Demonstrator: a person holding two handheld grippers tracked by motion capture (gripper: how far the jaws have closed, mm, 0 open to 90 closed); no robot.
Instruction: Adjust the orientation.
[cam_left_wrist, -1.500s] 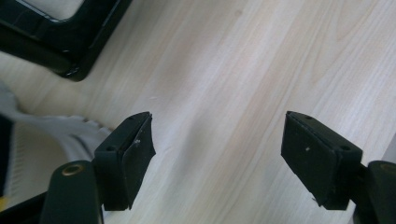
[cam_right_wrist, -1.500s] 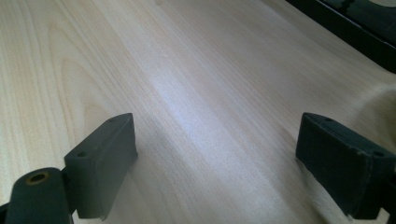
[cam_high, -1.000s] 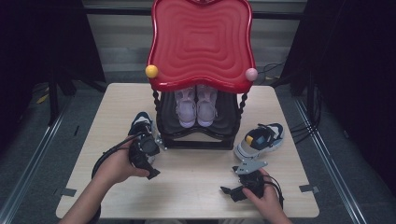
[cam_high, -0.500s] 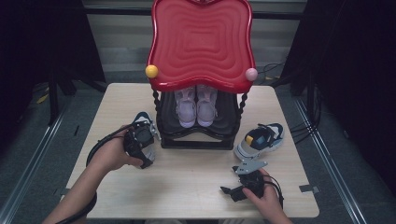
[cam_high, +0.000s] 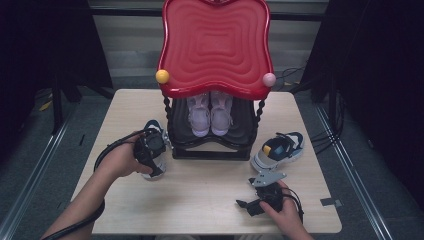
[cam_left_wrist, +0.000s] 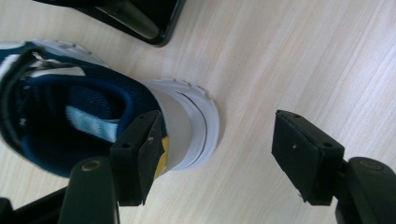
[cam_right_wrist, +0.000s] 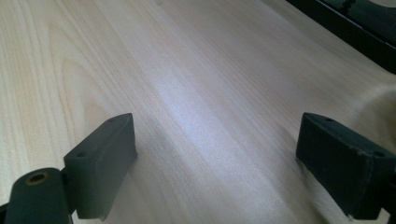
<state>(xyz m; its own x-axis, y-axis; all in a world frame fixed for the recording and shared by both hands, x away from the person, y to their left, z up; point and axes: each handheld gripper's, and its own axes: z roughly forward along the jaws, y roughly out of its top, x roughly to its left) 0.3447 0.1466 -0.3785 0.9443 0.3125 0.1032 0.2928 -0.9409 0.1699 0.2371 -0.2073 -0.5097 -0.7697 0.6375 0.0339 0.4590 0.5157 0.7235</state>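
Observation:
A navy shoe with a white sole (cam_high: 151, 126) lies on the table just left of the rack. My left gripper (cam_high: 154, 159) hangs over its heel. In the left gripper view the heel (cam_left_wrist: 187, 126) lies between the jaws. One pad (cam_left_wrist: 140, 154) sits at the heel collar, while the other pad (cam_left_wrist: 306, 156) stands well clear over bare wood. These jaws have just been closing and remain open around the heel. My right gripper (cam_high: 247, 206) rests low at the table's front right, its jaws open (cam_right_wrist: 215, 135) with only wood between them.
A black rack with a big red wavy top (cam_high: 215, 47) stands mid-table, with a pair of pink shoes (cam_high: 210, 114) on its shelf. A second navy and white shoe (cam_high: 277, 149) lies right of the rack. The rack's black foot (cam_left_wrist: 135, 21) is close by the left gripper.
The left hand has carried its gripper away from the front of the table onto the navy shoe's heel. The right hand and gripper have stayed put.

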